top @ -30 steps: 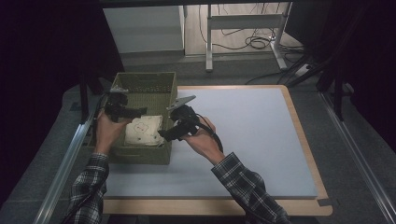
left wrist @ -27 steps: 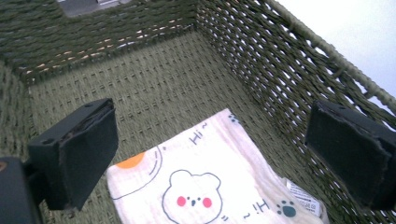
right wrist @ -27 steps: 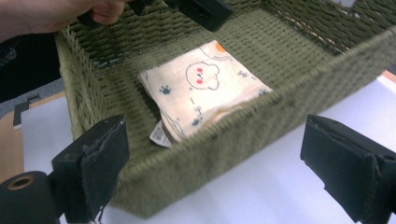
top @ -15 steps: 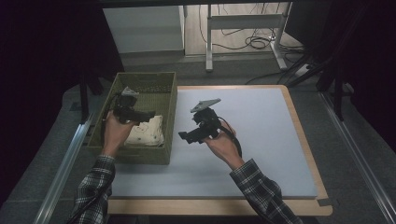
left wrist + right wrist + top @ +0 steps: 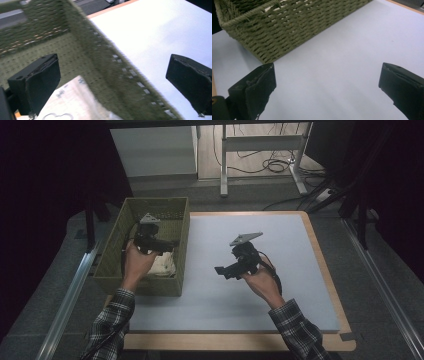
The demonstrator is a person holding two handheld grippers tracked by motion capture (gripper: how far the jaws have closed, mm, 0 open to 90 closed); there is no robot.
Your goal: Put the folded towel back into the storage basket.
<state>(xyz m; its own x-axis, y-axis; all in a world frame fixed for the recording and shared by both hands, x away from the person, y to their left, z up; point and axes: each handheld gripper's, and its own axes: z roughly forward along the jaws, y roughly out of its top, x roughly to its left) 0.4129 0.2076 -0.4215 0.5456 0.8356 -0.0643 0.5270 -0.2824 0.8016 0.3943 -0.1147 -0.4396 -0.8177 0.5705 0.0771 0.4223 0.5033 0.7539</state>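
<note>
Left gripper (image 5: 167,243) over the woven basket (image 5: 114,270), jaws wide, nothing between them; white packet (image 5: 162,265) lies in the basket below it. Right gripper (image 5: 220,271) over the pale mat (image 5: 280,250), well clear of the basket, jaws just opened wide, empty.

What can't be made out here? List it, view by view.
- High view: part of the white packet in the basket is hidden by the left gripper and hand.
- Left gripper view: packet print is blurred and cut by the bottom edge.
- Right gripper view: the basket's near wall hides its contents.
</note>
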